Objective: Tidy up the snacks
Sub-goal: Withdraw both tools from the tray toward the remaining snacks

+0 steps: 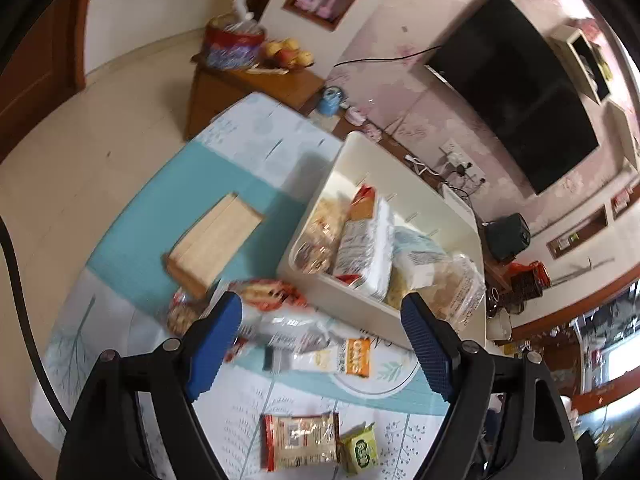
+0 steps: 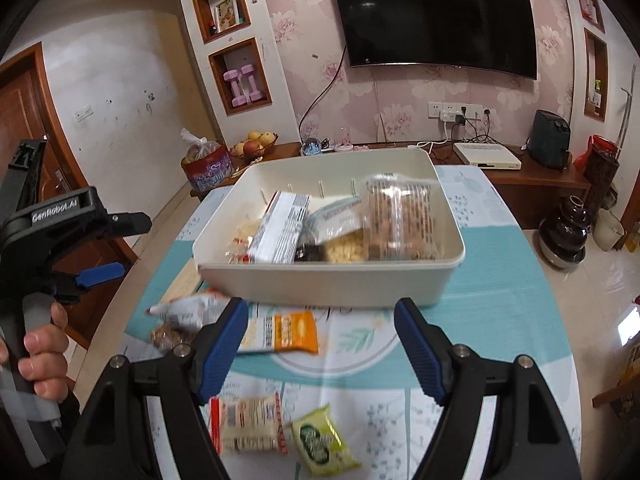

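A white bin [image 1: 344, 300] [image 2: 332, 284] on the table holds several snack bags. Loose snacks lie in front of it: an orange oats packet [image 1: 340, 356] [image 2: 284, 332], a red-and-white bag [image 1: 264, 296] [image 2: 188, 312], a red-edged clear packet [image 1: 300, 440] [image 2: 248, 424] and a small green packet [image 1: 360, 448] [image 2: 324, 440]. My left gripper [image 1: 324, 348] is open and empty above the loose snacks. It also shows at the left of the right wrist view [image 2: 100, 248]. My right gripper [image 2: 320, 348] is open and empty, above the oats packet.
A wooden board [image 1: 216, 244] lies on the teal cloth left of the bin. Behind the table stands a low wooden cabinet [image 2: 532, 184] with fruit [image 2: 254, 144], a set-top box [image 2: 486, 156] and a wall TV [image 2: 436, 16]. A dark vase [image 2: 564, 232] stands on the floor at right.
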A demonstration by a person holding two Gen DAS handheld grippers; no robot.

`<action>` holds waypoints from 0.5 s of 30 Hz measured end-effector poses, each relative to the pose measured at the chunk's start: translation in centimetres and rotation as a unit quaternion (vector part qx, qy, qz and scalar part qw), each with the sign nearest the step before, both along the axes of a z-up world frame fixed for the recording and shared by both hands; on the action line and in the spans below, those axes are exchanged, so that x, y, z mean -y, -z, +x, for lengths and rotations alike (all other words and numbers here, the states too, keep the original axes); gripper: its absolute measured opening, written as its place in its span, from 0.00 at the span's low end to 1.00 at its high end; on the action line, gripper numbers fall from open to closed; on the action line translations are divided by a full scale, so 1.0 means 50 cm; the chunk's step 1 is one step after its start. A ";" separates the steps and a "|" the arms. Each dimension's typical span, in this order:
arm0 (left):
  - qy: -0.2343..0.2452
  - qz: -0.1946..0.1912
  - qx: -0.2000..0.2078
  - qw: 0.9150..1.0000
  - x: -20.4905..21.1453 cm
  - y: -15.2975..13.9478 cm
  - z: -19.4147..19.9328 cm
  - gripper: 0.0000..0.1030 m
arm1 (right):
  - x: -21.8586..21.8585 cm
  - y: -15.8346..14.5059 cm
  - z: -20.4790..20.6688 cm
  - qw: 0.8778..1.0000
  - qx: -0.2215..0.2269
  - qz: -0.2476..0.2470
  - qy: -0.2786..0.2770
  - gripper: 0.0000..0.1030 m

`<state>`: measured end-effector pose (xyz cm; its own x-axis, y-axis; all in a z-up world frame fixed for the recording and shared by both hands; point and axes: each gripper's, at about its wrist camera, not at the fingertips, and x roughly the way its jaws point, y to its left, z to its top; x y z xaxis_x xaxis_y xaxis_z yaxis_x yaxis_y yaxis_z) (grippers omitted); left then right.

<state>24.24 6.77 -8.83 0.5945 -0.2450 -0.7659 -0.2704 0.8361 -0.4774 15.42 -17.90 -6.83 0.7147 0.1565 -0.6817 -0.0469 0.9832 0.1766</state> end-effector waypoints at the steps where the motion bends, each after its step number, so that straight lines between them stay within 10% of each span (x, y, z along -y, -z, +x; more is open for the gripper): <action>1: -0.005 -0.006 -0.009 1.000 -0.003 0.007 -0.005 0.79 | 0.000 0.006 -0.010 1.000 -0.002 -0.001 0.000 0.74; 15: -0.028 -0.023 -0.060 0.998 -0.007 0.075 0.002 0.78 | 0.025 0.129 -0.091 0.998 -0.054 0.002 0.015 0.74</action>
